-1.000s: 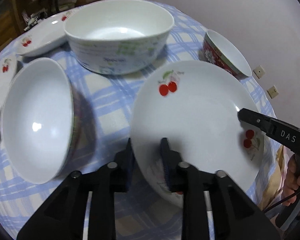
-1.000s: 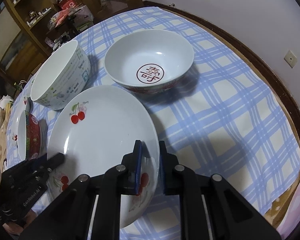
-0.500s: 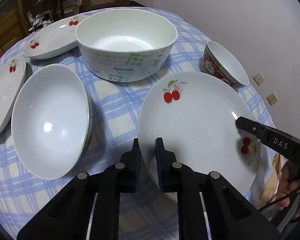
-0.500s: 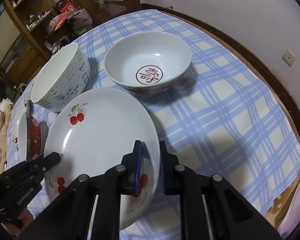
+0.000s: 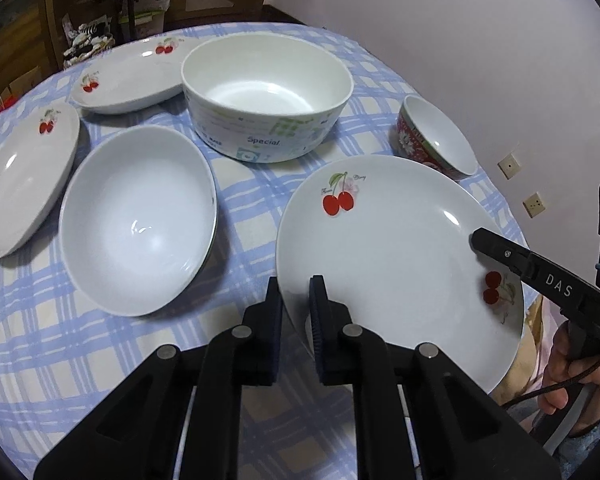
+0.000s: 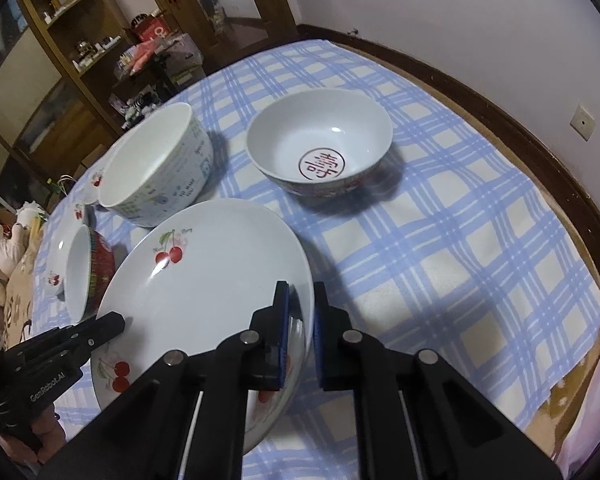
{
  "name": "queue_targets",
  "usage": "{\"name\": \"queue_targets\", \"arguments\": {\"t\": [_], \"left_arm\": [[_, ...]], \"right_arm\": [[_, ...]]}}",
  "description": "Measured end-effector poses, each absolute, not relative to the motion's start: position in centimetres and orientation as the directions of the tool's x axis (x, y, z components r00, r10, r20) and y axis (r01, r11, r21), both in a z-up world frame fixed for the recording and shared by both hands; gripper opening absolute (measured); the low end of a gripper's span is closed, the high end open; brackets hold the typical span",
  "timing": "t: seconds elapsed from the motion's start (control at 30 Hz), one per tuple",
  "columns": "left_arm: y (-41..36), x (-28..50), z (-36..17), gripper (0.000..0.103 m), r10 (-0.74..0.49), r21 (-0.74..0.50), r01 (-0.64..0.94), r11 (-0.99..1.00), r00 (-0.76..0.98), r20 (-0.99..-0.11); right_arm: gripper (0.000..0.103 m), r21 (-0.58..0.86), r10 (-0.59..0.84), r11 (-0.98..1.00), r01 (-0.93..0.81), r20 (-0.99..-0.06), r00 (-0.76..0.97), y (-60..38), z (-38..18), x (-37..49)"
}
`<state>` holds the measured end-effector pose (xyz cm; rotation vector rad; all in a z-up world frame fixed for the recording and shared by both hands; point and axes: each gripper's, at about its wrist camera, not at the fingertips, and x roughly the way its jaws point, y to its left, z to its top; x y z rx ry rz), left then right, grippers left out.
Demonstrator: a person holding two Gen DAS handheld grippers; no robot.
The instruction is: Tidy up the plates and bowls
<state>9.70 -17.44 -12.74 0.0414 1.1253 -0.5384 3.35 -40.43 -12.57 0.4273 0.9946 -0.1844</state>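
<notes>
A large white plate with red cherries [image 5: 396, 248] [image 6: 208, 280] hangs slightly above the checked cloth, tilted, held at two opposite edges. My left gripper [image 5: 296, 296] is shut on its near-left rim, and its black fingertip [image 6: 114, 322] lies on the plate's left side in the right wrist view. My right gripper [image 6: 300, 304] has the plate's right rim between its blue pads, its jaws still closing on it. One of its fingers [image 5: 484, 242] rests on the plate's right side in the left wrist view. A hand [image 5: 568, 376] holds that gripper's handle.
On the round table with the blue checked cloth [image 6: 440, 240] stand a big printed bowl [image 5: 268, 96], a plain white bowl [image 5: 136, 220], a small red bowl [image 5: 436, 136], a bowl with a red character [image 6: 320, 144] and two cherry plates [image 5: 128, 80] [image 5: 20, 176]. Wall behind, shelves at far left.
The left jaws have narrowed onto the plate's rim. Both grippers have risen a little with the plate between them, and the other dishes now sit farther away in both views.
</notes>
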Motion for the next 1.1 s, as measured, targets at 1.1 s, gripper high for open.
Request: {"name": "queue_targets", "arguments": {"t": [1.1], "left_arm": [[-1.8, 3.3, -2.5, 0.012, -0.259, -0.156, 0.244, 0.957, 0.482, -0.837]], "right_arm": [[0.009, 0.397, 0.28, 0.917, 0.039, -0.71, 0.646, -26.3, -4.7, 0.9]]}}
